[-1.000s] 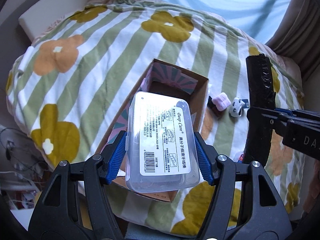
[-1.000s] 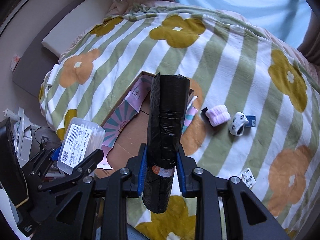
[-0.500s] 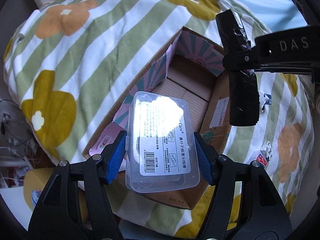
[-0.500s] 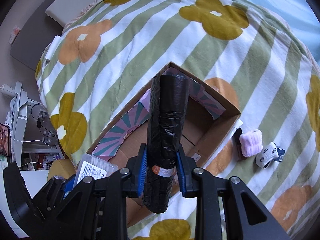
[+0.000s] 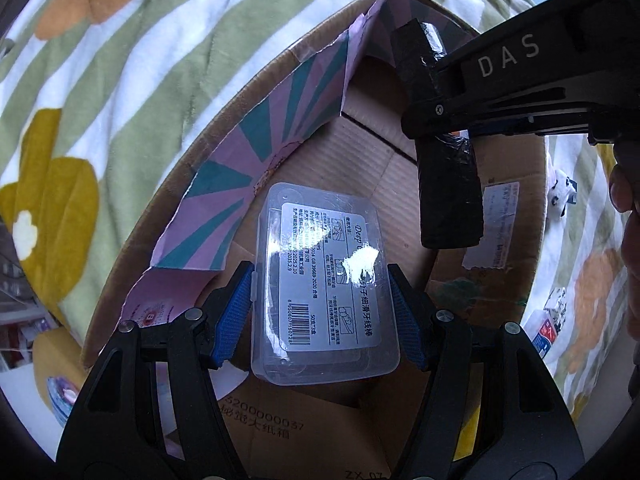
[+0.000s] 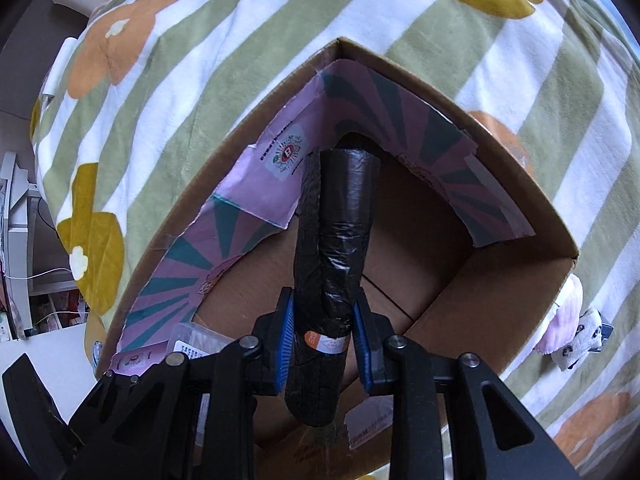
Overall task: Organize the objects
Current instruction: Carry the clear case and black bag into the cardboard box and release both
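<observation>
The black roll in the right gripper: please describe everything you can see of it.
The black roll is a long cylinder of glossy, crinkled black plastic film, probably rolled bags. An orange and white label sits near its lower end. The right gripper clamps it there between blue pads. It is over the open cardboard box, its far end near the corner lined with pink and teal paper.

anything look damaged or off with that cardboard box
Yes. The cardboard box has a purple and teal paper lining that is torn along its lower edge and peeling away from the inner walls, ragged in both views. The clear plastic case and the black roll look intact.
</observation>
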`<action>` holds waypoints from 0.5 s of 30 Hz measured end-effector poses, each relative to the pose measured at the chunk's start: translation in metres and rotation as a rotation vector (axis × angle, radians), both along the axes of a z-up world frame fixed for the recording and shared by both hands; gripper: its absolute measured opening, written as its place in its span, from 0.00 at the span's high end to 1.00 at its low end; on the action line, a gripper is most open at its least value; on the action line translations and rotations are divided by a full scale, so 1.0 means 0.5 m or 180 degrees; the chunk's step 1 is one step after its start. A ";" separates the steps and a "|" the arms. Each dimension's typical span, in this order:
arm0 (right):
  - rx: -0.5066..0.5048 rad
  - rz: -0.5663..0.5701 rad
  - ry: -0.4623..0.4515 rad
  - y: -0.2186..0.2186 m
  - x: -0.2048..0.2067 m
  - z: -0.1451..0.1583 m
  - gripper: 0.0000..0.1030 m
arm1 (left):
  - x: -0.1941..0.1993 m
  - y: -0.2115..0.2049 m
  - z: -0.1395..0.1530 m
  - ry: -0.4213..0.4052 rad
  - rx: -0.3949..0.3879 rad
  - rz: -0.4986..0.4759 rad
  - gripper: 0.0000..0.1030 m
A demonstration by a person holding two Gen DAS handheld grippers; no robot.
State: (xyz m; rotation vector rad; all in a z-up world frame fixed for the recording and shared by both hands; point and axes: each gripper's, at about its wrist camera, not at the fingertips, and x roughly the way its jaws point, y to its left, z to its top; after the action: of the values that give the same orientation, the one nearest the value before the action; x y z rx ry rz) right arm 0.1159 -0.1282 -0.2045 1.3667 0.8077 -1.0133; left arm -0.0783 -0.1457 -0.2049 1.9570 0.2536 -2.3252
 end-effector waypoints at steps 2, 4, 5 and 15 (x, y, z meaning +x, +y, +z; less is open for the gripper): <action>0.0040 0.0015 0.0020 -0.001 -0.003 -0.011 0.76 | -0.005 0.001 -0.010 -0.0038 -0.0018 -0.0015 0.40; 0.0080 0.0031 0.0027 0.000 -0.006 -0.018 0.76 | -0.007 -0.004 -0.017 -0.0071 -0.0017 0.0014 0.40; 0.0094 0.0037 0.0032 0.001 -0.008 -0.021 0.76 | -0.007 -0.006 -0.019 -0.0081 -0.0015 0.0036 0.40; -0.0081 0.0016 0.0160 -0.001 -0.025 -0.006 0.00 | -0.026 0.004 -0.012 -0.0091 -0.0114 -0.0002 0.00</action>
State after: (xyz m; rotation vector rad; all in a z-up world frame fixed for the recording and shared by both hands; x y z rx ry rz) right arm 0.1033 -0.1288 -0.2077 1.3216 0.8325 -1.0543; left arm -0.0911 -0.1435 -0.2108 1.9725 0.2077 -2.2839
